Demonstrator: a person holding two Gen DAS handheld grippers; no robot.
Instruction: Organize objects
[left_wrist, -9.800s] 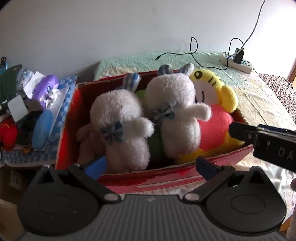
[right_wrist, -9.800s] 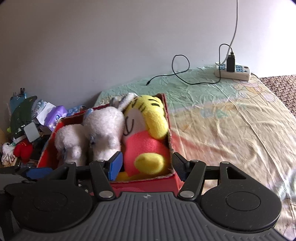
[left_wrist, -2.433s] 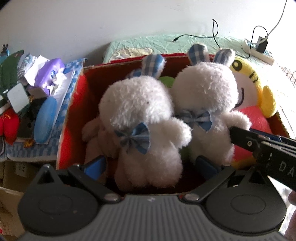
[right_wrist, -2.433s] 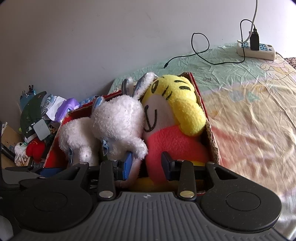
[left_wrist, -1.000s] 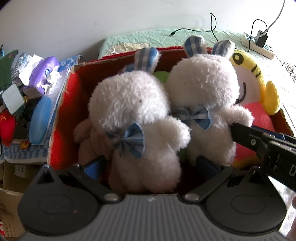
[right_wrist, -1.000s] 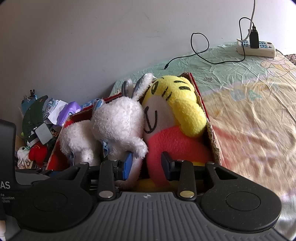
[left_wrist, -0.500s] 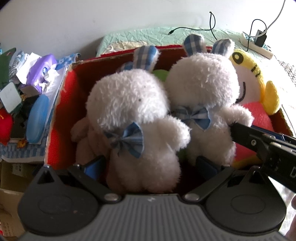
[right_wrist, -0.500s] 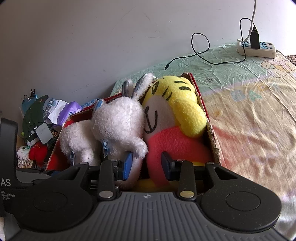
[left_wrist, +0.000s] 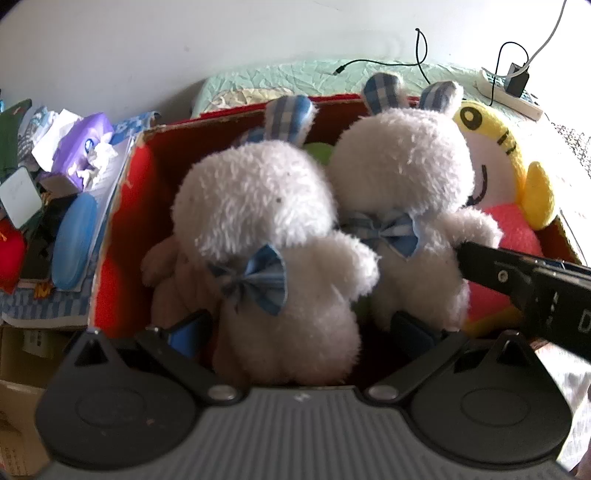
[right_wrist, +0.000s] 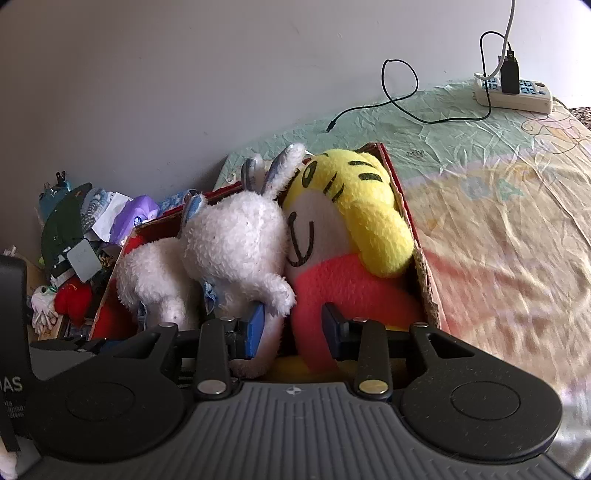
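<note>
A red cardboard box (left_wrist: 125, 206) holds two white bunnies with blue bows and a yellow tiger plush (right_wrist: 354, 206) in a pink shirt. My left gripper (left_wrist: 299, 329) is open, its fingers standing either side of the left bunny (left_wrist: 258, 206) near its base. My right gripper (right_wrist: 293, 326) is narrowed between the right bunny (right_wrist: 236, 236) and the tiger. Its right pad digs into the tiger's pink body and the bunny's leg lies against the left pad. In the left wrist view one of the right gripper's fingers (left_wrist: 480, 262) reaches in under the right bunny's (left_wrist: 402, 158) arm.
A tan plush (left_wrist: 166, 273) is wedged behind the left bunny. Left of the box lies clutter: a purple tissue pack (left_wrist: 85, 144), a blue oval case (left_wrist: 74, 240) and a red item (right_wrist: 74, 299). A power strip (right_wrist: 513, 92) with black cables sits on the crinkled bed sheet (right_wrist: 498, 221).
Since about ten seconds ago both grippers have come in close over the box and the right jaws have narrowed. Over the last second nothing has visibly moved.
</note>
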